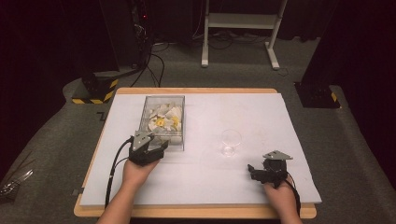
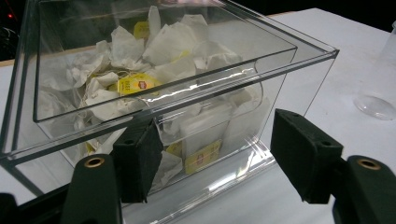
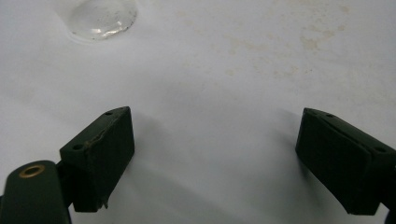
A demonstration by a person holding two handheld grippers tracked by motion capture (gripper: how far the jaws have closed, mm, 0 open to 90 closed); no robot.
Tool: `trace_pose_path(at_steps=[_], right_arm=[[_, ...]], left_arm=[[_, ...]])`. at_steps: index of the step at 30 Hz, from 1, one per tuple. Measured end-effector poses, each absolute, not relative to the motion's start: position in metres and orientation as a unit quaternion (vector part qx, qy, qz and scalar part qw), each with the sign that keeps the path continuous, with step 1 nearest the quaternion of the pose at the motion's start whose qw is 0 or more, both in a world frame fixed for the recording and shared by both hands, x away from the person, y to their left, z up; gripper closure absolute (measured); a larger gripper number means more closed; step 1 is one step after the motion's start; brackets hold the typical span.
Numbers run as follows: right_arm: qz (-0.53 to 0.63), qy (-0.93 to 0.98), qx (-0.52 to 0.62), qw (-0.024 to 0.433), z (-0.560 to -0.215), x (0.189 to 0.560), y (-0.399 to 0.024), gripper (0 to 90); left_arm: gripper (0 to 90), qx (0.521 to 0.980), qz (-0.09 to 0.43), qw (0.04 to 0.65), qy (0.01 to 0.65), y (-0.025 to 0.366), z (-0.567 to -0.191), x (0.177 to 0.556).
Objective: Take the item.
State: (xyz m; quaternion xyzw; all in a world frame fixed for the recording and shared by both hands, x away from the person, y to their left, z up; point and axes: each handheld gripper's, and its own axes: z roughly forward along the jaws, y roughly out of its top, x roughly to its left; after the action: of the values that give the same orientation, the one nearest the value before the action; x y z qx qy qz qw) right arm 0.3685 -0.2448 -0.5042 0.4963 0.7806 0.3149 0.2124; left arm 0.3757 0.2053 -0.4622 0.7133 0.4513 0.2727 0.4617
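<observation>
A clear plastic box (image 1: 145, 109) holding several white tea bags with yellow tags (image 1: 163, 121) stands on the left half of the white table top. My left gripper (image 1: 154, 143) is at the box's near side. In the left gripper view its jaws (image 2: 219, 158) stand open around the box's (image 2: 280, 79) lower front corner, where tea bags (image 2: 201, 156) show behind the clear wall; the pads do not press on it. A clear glass (image 1: 230, 142) stands right of centre. My right gripper (image 1: 254, 171) rests near the front right, open over bare table (image 3: 215, 158), with the glass's base (image 3: 100, 16) farther ahead.
The white board (image 1: 243, 186) lies on a wooden table with carpeted floor around it. A white stand (image 1: 240, 28) and cables are on the floor behind. The glass's base (image 2: 376, 106) lies to the right of the box in the left gripper view.
</observation>
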Motion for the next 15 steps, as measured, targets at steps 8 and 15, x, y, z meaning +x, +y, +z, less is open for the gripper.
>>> trace_pose_path(at_steps=[8, 15], right_arm=[[0.315, 0.781, 0.496, 0.213, -0.5042, 0.3684, -0.2447, 11.7], [0.315, 0.781, 0.496, 0.213, -0.5042, 0.3683, -0.2447, 11.7]], left_arm=[[35.8, 0.712, 0.269, 0.464, 0.452, 0.2070, -0.4611, 0.3724], [40.1, 0.709, 0.274, 0.466, 0.452, 0.2096, -0.4613, 0.3678]])
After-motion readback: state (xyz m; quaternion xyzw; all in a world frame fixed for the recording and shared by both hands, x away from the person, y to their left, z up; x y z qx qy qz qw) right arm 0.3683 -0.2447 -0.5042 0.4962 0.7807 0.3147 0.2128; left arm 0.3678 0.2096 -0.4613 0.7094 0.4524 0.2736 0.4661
